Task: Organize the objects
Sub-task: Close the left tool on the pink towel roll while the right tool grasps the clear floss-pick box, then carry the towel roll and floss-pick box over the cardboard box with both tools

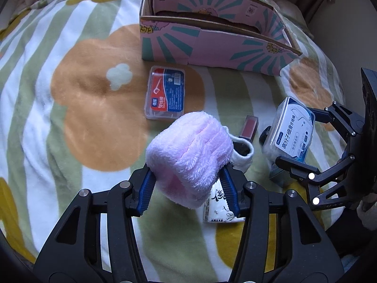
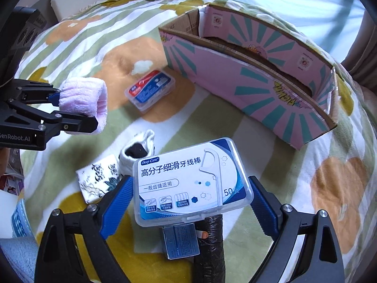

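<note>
Left wrist view
- Left gripper (image 1: 188, 184): clamped on a rolled pink fleece cloth (image 1: 188, 158), lifted clear of the blanket (image 1: 47, 94).
- Red-and-blue floss pick box (image 1: 165, 92): lay flat on the orange flower print, just in front of the box wall.
- Pink cardboard box (image 1: 212, 47): stood open at the far side of the bed (teal sunburst print).
- Lip gloss tube (image 1: 249, 127): lay beyond the cloth, beside a white sock (image 1: 242, 155).
- Printed tissue packet (image 1: 219, 207): lay under the left gripper's right finger.
- Right gripper (image 1: 299, 141): at the right edge, closed on the white floss pick case (image 1: 291, 129).

Right wrist view
- Right gripper (image 2: 190, 198): the blue pads (image 2: 117, 202) pressed both short ends of the white floss pick case (image 2: 190, 181), held off the bed.
- Beneath the case: a small grey-blue carton (image 2: 180, 243) and a dark cylinder (image 2: 212, 243) (what the cylinder was, I cannot tell).
- White sock (image 2: 141, 148): just beyond the case, touching the printed tissue packet (image 2: 99, 179).
- Left gripper (image 2: 77, 108): at the left, holding the pink fleece cloth (image 2: 84, 101) in the air.
- Red-and-blue floss pick box (image 2: 150, 89): near the pink cardboard box (image 2: 235, 82), apart from it.
</note>
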### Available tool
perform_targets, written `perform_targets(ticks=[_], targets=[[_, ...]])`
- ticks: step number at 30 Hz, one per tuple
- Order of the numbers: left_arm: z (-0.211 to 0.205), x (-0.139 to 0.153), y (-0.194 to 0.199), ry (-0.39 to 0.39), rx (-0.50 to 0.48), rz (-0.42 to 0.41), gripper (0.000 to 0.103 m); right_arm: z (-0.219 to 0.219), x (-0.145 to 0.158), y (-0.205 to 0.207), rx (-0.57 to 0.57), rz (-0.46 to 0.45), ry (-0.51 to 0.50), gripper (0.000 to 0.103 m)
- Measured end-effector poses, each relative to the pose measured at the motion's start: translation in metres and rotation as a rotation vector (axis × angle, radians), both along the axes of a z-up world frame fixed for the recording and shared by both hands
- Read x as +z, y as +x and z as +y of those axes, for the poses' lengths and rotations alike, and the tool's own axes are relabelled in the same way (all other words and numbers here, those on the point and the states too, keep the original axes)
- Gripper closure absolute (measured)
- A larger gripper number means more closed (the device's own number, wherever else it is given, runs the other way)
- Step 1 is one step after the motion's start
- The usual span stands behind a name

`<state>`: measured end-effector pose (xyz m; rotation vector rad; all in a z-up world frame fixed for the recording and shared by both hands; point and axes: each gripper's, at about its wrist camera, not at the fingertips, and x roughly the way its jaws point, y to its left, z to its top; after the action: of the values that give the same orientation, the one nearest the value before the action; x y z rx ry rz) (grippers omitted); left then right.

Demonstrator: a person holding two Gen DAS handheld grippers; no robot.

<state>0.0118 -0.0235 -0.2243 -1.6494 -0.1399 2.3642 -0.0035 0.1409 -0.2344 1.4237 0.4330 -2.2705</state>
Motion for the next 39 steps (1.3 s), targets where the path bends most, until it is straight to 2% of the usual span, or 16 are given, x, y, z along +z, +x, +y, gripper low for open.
perform_targets(ticks=[11, 18, 23, 30, 39], targets=[[-0.003, 0.082, -0.014, -0.030, 0.007, 0.064, 0.055, 0.000, 0.083, -0.010, -0.136, 0.040, -0.053, 0.011], [0.000, 0.134, -0.023, -0.048, 0.021, 0.096, 0.055, 0.007, 0.144, -0.012, -0.318, 0.062, -0.112, 0.011], [0.003, 0.164, -0.030, -0.061, 0.029, 0.109, 0.055, 0.013, 0.174, -0.009, -0.453, 0.076, -0.121, 0.011], [0.001, 0.192, -0.032, -0.087, 0.040, 0.131, 0.055, 0.027, 0.199, -0.005, -0.599, 0.093, -0.111, 0.011], [0.009, 0.198, -0.034, -0.082, 0.017, 0.132, 0.055, 0.028, 0.215, -0.002, -0.631, 0.131, -0.102, 0.011]])
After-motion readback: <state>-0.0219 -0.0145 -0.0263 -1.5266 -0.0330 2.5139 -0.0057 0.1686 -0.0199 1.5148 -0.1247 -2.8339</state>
